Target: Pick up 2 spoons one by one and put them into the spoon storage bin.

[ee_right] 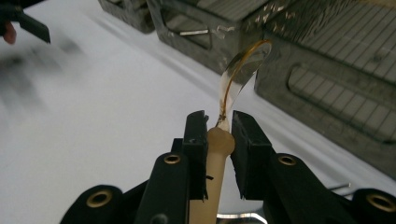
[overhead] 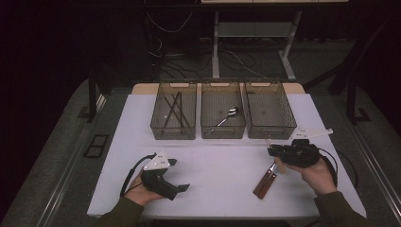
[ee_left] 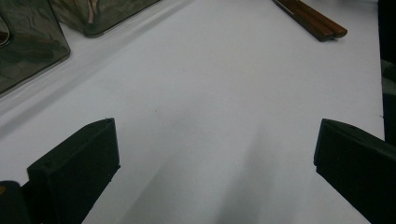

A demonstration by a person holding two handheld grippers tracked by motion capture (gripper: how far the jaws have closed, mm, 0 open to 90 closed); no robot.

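Observation:
My right gripper is shut on the neck of a spoon with a beige handle and a shiny gold-rimmed bowl that points up toward the bins. In the high view the right gripper hangs at the right of the table, just in front of the right bin, and the spoon's beige handle sticks out below it. My left gripper rests at the front left of the table. Its jaws stand wide open over bare white table, with nothing between them, in the left gripper view.
Three smoky clear bins stand in a row at the back: the left bin holds dark sticks, the middle bin a metal utensil, and the right bin looks bare. A brown wooden-handled pair lies under the right hand, seen too from the left gripper.

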